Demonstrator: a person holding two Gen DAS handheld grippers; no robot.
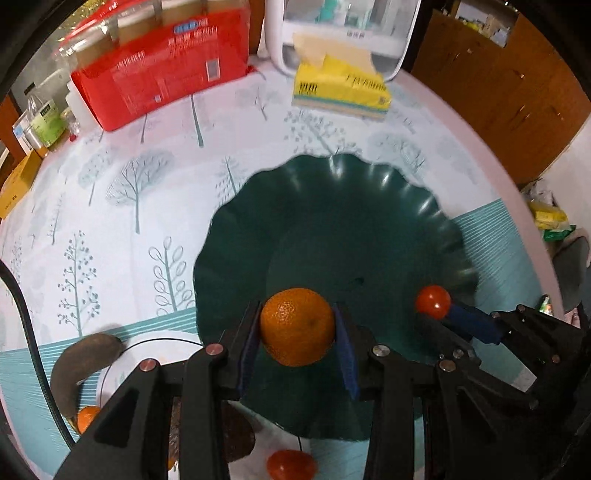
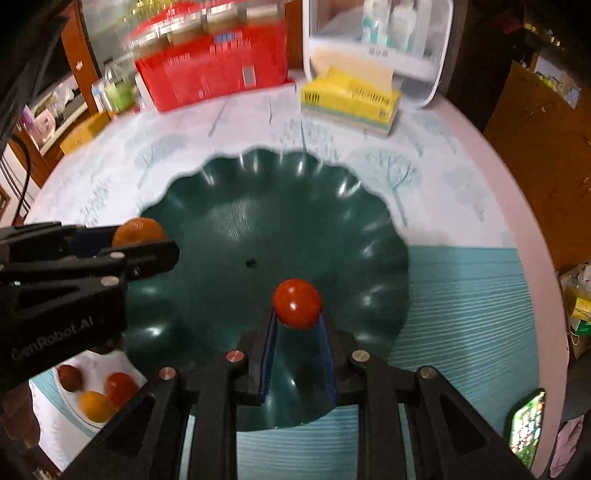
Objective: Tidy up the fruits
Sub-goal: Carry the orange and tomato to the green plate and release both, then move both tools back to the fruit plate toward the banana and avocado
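Note:
A dark green scalloped plate (image 1: pixel 332 206) sits on the tree-print tablecloth; it also shows in the right wrist view (image 2: pixel 229 206). My left gripper (image 1: pixel 297 328) is shut on an orange mandarin (image 1: pixel 297 325) above the plate's near left part; the mandarin shows in the right wrist view (image 2: pixel 138 229). My right gripper (image 2: pixel 297 317) is shut on a small red tomato (image 2: pixel 297 302) above the plate's near side; the tomato shows in the left wrist view (image 1: pixel 433 301). A white plate (image 2: pixel 70 406) at the near left holds a red tomato (image 2: pixel 120 386), a small orange fruit (image 2: pixel 94 404) and a dark red fruit (image 2: pixel 69 376).
A red package (image 1: pixel 162 70) and a yellow tissue box (image 1: pixel 343 88) stand at the table's far side, before a white clear-fronted container (image 1: pixel 343 33). A dark brown banana (image 1: pixel 79 363) lies by the white plate. A phone (image 2: pixel 526 424) lies at the near right edge.

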